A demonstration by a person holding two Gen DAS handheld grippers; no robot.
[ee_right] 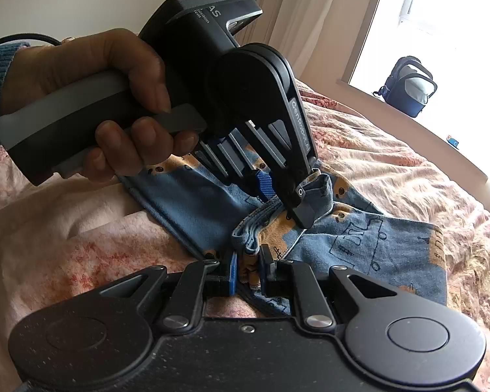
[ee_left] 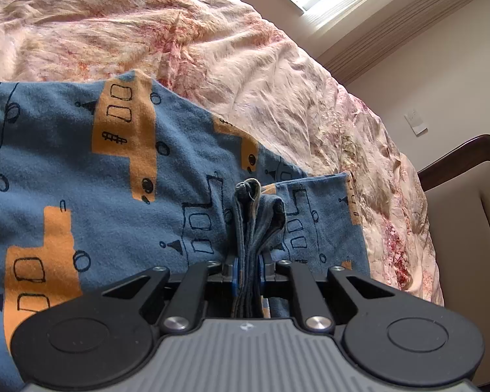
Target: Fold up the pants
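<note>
Bedding, a pink floral quilt [ee_left: 212, 32], fills the room's middle. On its near part lie the blue pants [ee_left: 81, 163], printed with orange blocks. A hand [ee_right: 91, 91] holds the left gripper [ee_right: 297, 202], clamped on a bunched hem. The right gripper [ee_right: 248, 271], nearer, pinches another bunched edge just beside it.

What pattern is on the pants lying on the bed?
The pants are blue with orange blocks and black line drawings, clearest in the left wrist view.
</note>
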